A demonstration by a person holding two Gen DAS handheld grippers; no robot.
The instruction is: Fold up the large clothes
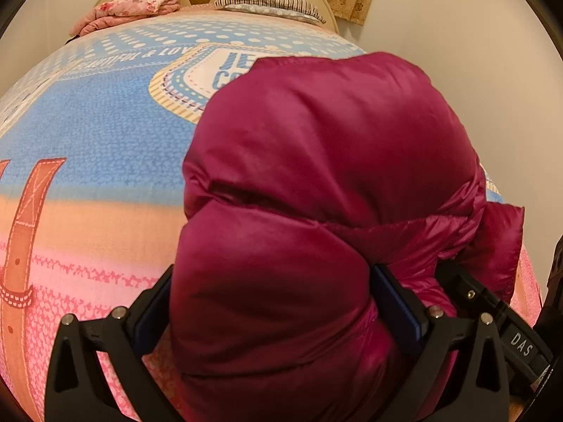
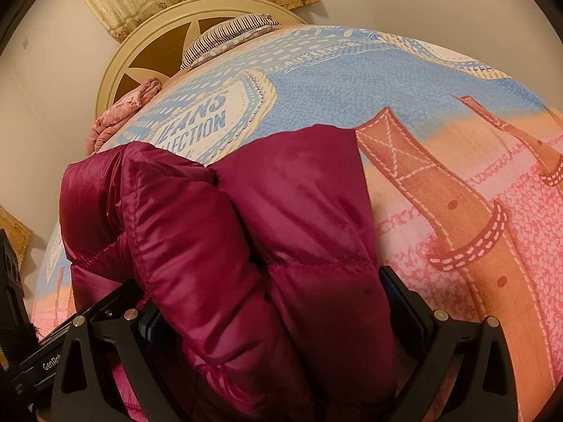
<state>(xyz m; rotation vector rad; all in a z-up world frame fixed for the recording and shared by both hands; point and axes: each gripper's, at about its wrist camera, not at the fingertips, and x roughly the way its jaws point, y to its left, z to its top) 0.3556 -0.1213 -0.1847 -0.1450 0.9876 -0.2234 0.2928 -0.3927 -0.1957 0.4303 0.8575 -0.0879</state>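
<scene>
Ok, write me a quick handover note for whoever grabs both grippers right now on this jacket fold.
Left gripper: shut on a thick bunch of the magenta puffer jacket.
Right gripper: also shut on a bunch of the same jacket, at its other side.
Jacket: bundled and doubled over between the two grippers, near the foot end of the patterned bedspread. Whether it is lifted clear of the bed cannot be told.
Far end of the bed: a folded pink floral item and a striped pillow, both well away.
Done: jacket gathered, at least one fold in.
Left: lay it flat, square the fold, release both grippers.
</scene>
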